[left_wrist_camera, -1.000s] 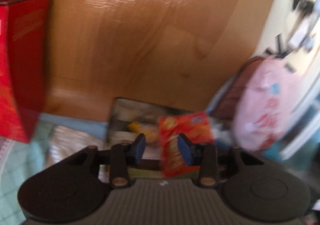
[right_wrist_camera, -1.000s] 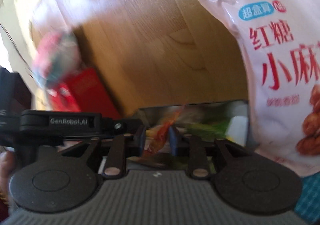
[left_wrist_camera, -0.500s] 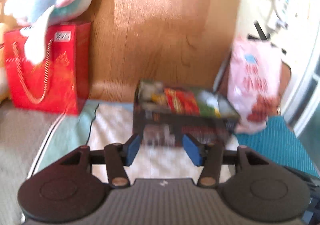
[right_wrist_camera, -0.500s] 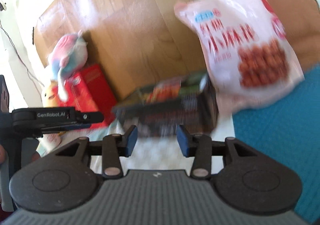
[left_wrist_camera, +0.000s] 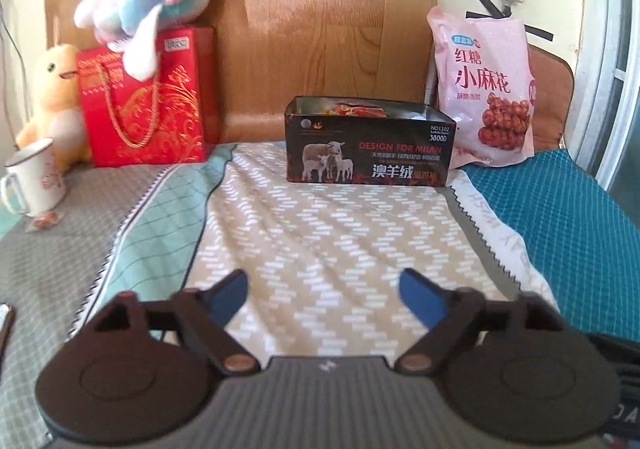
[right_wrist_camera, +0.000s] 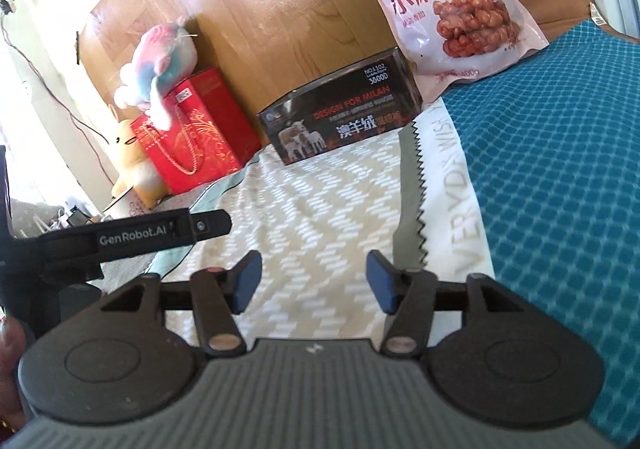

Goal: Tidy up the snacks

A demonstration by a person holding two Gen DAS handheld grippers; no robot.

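Observation:
A black box [left_wrist_camera: 370, 147] with sheep printed on it stands on the bed against the wooden headboard; red snack packets [left_wrist_camera: 358, 110] show inside it. It also shows in the right wrist view [right_wrist_camera: 340, 113]. A large pink snack bag [left_wrist_camera: 486, 89] leans upright to the right of the box, also seen in the right wrist view [right_wrist_camera: 444, 9]. A small wrapped snack [left_wrist_camera: 43, 222] lies by the mug at far left. My left gripper [left_wrist_camera: 324, 299] is open and empty, well in front of the box. My right gripper [right_wrist_camera: 314, 285] is open and empty too.
A red gift bag [left_wrist_camera: 144, 97] with a plush toy [left_wrist_camera: 152, 5] on top stands left of the box, beside a yellow plush duck [left_wrist_camera: 52, 101] and a white mug [left_wrist_camera: 34, 177]. A teal quilt [left_wrist_camera: 560, 233] covers the right. The left gripper's body [right_wrist_camera: 120, 237] crosses the right view.
Both grippers were at the box holding snack packets; they let go, opened wide and drew back from the box. The packets now lie in the box.

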